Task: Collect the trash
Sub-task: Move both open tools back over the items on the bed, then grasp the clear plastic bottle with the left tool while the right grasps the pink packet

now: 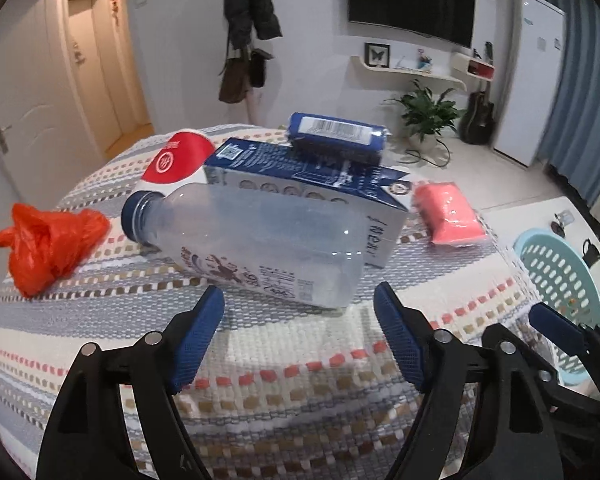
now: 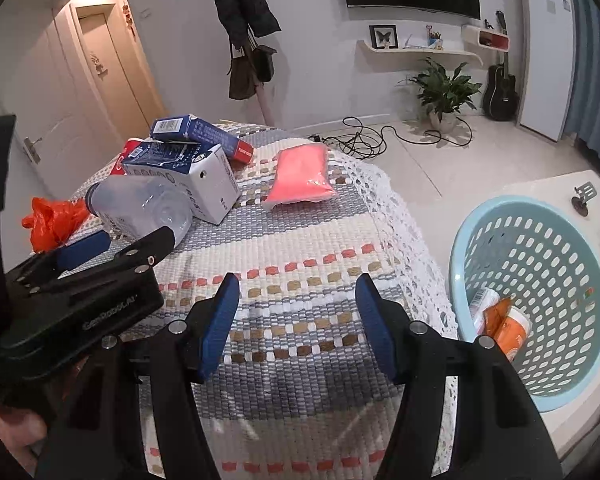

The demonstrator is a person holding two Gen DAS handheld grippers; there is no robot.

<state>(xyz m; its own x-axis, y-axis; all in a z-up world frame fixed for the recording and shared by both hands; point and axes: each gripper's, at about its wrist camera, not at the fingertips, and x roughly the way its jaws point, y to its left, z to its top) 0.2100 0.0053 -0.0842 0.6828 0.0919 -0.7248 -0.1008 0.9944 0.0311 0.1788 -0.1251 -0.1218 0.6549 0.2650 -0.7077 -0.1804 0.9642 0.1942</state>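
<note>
A clear plastic bottle (image 1: 260, 240) with a dark blue cap lies on its side on the woven tablecloth. My left gripper (image 1: 298, 292) is open, its blue pads just short of the bottle's base on either side, not touching it. Behind the bottle lies a blue and white carton (image 1: 312, 184) with a blue packet (image 1: 336, 136) on top. In the right wrist view my right gripper (image 2: 298, 280) stands open over bare cloth, nothing between its fingers. The left gripper (image 2: 132, 240) appears there too, beside the bottle (image 2: 148, 204).
An orange plastic bag (image 1: 48, 244) lies at the left, a red and white packet (image 1: 180, 156) behind the bottle, a pink packet (image 2: 300, 176) further right. A light blue basket (image 2: 500, 202) stands off the table's right edge, holding an orange wrapper (image 2: 504, 320).
</note>
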